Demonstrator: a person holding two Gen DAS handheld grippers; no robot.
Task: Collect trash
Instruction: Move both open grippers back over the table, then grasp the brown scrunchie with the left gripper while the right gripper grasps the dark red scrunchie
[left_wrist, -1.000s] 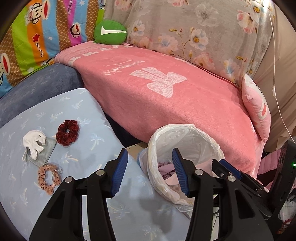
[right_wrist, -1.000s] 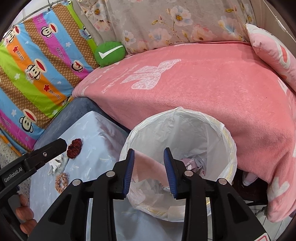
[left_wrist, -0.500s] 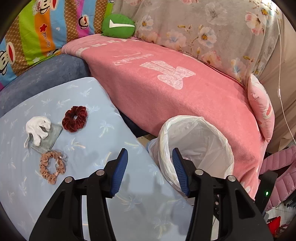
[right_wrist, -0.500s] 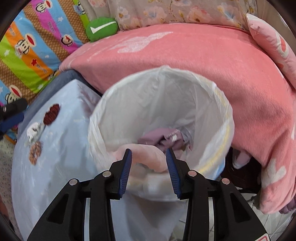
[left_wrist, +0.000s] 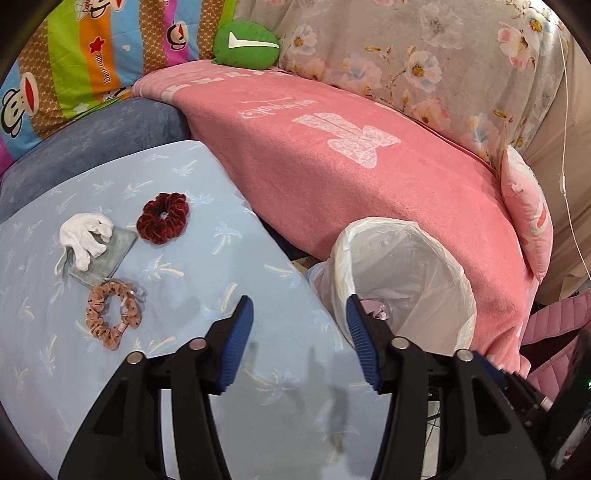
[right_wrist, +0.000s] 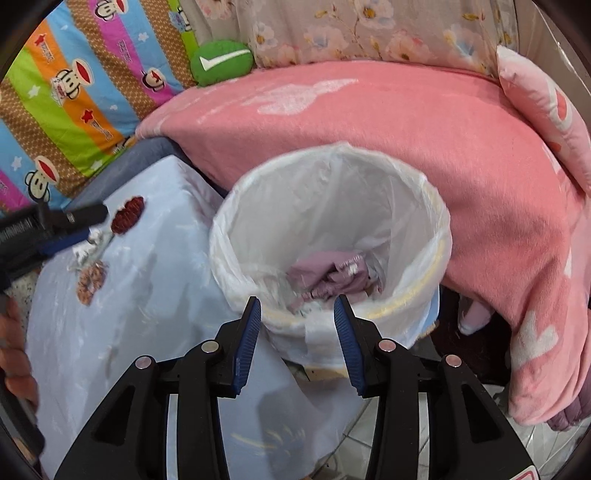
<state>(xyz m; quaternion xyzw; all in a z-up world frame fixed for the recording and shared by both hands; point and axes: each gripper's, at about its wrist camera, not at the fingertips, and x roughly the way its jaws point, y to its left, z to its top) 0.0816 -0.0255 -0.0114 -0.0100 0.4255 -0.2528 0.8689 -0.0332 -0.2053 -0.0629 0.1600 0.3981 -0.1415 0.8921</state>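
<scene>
Your right claw (right_wrist: 297, 341) hung just above the near rim of the lined trash bin (right_wrist: 428, 206), its blue pads spreading apart with nothing caught between them. Straight ahead of its fingertips and lower down, crumpled mauve trash (right_wrist: 332, 275) lay in the bottom of the white liner. To the left of that claw sat the pale blue table (right_wrist: 155, 332), and beyond the bin the pink blanket (right_wrist: 443, 140) draped over the sofa.

Your left claw (left_wrist: 300, 341) was also widening, about half open and empty, poised over the near right part of the blue table (left_wrist: 258, 387). The bin (left_wrist: 406, 266) stood just ahead and to the right of its right finger, off the table's edge. Well ahead and to the left of this claw lay three small things on the table: a dark red scrunchie (left_wrist: 162, 218) farthest away, a white glove (left_wrist: 85, 238) resting on a grey pouch (left_wrist: 107, 258) to the scrunchie's left, and a tan dotted scrunchie (left_wrist: 110, 319) nearest the left finger, apart from it. A green cushion (left_wrist: 245, 45) with a white tick sat far ahead at the back of the blanket. In the right wrist view your left claw (right_wrist: 74, 229) appeared blurred at the far left, beside the red scrunchie (right_wrist: 127, 219).
</scene>
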